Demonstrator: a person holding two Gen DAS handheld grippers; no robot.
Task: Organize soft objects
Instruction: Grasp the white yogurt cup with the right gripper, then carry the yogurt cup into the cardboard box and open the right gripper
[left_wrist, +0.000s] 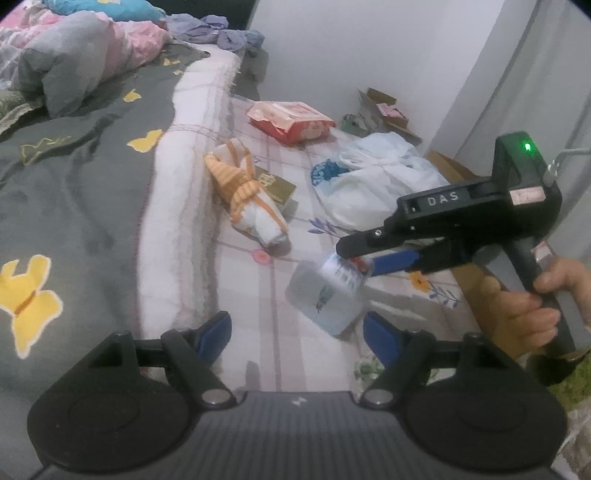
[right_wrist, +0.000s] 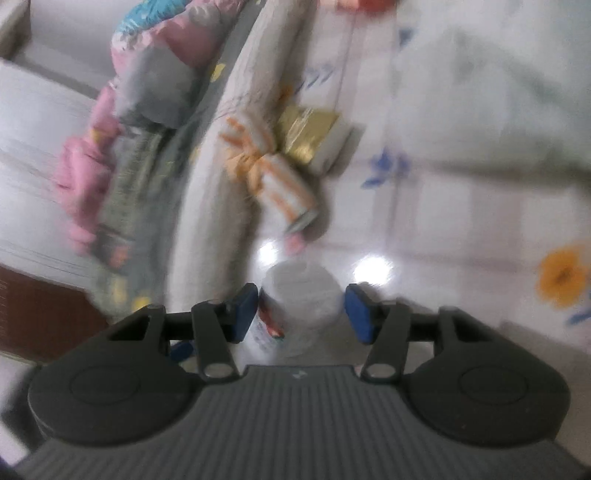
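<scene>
Hand-held grippers above floral sheet.

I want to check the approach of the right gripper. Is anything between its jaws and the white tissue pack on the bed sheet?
Nothing visible stands between them. The right gripper has its jaws open on either side of the tissue pack. The orange-striped cloth bundle lies farther along the sheet, apart from the pack.
</scene>
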